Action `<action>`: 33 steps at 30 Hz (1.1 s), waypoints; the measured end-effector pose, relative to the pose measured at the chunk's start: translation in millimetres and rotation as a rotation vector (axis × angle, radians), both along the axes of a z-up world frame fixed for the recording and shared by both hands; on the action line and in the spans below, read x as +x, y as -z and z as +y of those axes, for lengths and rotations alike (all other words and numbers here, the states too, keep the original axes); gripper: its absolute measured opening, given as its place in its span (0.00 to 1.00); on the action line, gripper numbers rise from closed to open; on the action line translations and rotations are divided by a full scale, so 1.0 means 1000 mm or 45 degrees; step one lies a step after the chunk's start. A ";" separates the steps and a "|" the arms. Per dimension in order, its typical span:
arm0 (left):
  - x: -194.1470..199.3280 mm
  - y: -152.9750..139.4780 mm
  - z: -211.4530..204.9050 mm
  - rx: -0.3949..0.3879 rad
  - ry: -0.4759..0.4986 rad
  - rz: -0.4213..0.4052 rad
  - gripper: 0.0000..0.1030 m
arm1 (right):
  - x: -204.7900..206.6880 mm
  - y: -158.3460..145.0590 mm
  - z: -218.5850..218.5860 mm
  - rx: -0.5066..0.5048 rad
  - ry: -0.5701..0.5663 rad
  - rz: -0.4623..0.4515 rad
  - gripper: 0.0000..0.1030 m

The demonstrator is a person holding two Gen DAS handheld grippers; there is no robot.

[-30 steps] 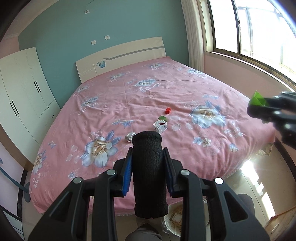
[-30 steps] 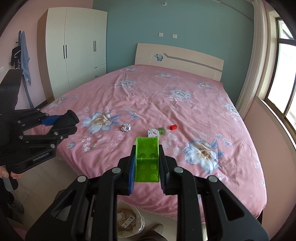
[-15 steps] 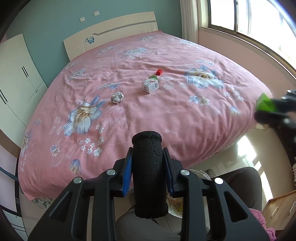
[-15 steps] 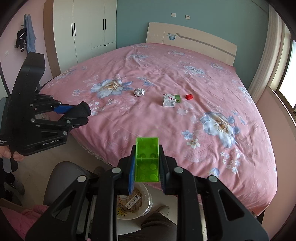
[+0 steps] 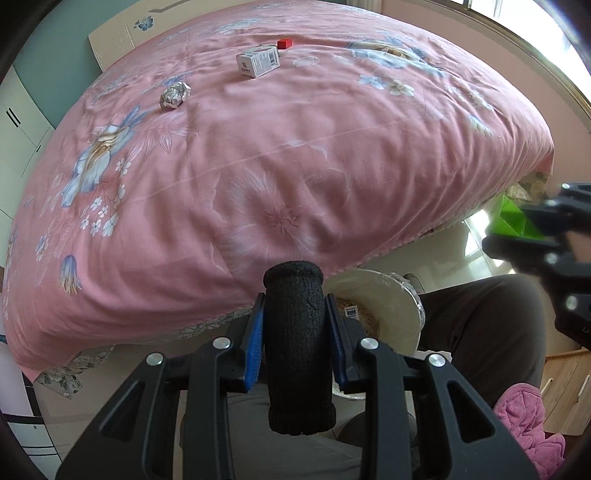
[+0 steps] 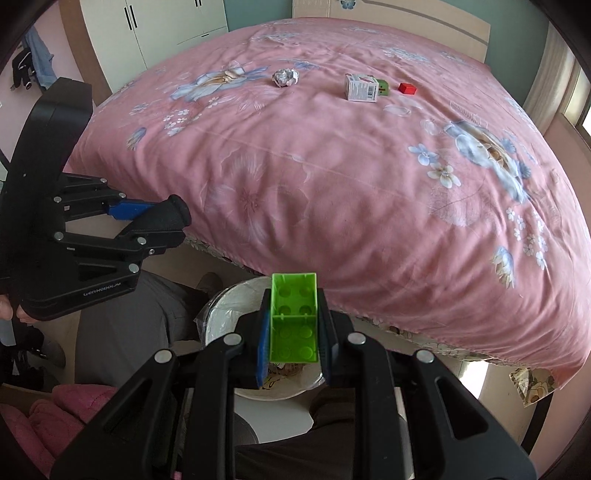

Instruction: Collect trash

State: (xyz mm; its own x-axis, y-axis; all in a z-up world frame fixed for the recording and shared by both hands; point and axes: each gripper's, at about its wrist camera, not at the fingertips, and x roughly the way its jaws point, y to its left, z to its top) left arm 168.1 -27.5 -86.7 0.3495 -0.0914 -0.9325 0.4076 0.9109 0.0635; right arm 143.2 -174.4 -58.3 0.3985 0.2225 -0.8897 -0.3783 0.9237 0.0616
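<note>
My left gripper (image 5: 294,314) is shut on a black foam roll (image 5: 297,350) and holds it over the near rim of a white trash bin (image 5: 384,310) on the floor by the bed. My right gripper (image 6: 293,317) is shut on a green toy brick (image 6: 294,321) above the same bin (image 6: 221,317). On the pink bedspread lie a crumpled foil ball (image 5: 174,95), a white carton (image 5: 258,61) and a small red block (image 5: 284,43). They also show in the right wrist view: the foil ball (image 6: 285,77), the carton (image 6: 360,88), a small green block (image 6: 383,88), the red block (image 6: 407,88).
The bed (image 6: 332,177) fills the space ahead, its edge overhanging the bin. The person's grey-trousered legs (image 5: 487,332) flank the bin. A pink garment (image 5: 524,424) lies at lower right. White wardrobes (image 6: 166,26) stand at the far left.
Both grippers have dropped and tilted down toward the floor. The bin has come into fuller view under them. Each still holds its object.
</note>
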 end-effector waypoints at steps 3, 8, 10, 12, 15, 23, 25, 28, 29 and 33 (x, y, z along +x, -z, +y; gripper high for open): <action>-0.002 0.023 -0.004 0.002 0.009 0.060 0.32 | 0.000 0.023 0.000 0.018 0.010 0.063 0.22; -0.003 0.061 -0.009 -0.011 0.012 0.168 0.32 | 0.001 0.061 -0.001 0.040 0.028 0.163 0.22; -0.003 0.075 -0.009 -0.020 0.003 0.208 0.32 | 0.001 0.073 -0.001 0.051 0.038 0.190 0.22; -0.001 0.087 -0.008 -0.027 -0.006 0.238 0.32 | 0.002 0.086 -0.001 0.057 0.046 0.219 0.22; 0.003 0.105 -0.009 -0.032 -0.021 0.279 0.32 | 0.003 0.106 0.003 0.047 0.049 0.261 0.22; 0.014 0.148 -0.007 -0.022 -0.062 0.393 0.32 | 0.004 0.160 0.008 0.084 0.086 0.399 0.22; 0.014 0.158 -0.007 -0.029 -0.071 0.424 0.32 | 0.006 0.175 0.007 0.084 0.097 0.433 0.22; 0.015 0.175 -0.010 -0.035 -0.084 0.472 0.32 | 0.007 0.197 0.007 0.083 0.111 0.486 0.22; 0.015 0.180 -0.011 -0.032 -0.086 0.489 0.32 | 0.007 0.204 0.006 0.086 0.117 0.506 0.22; 0.017 0.203 -0.017 -0.022 -0.093 0.541 0.32 | 0.009 0.228 0.006 0.091 0.143 0.569 0.22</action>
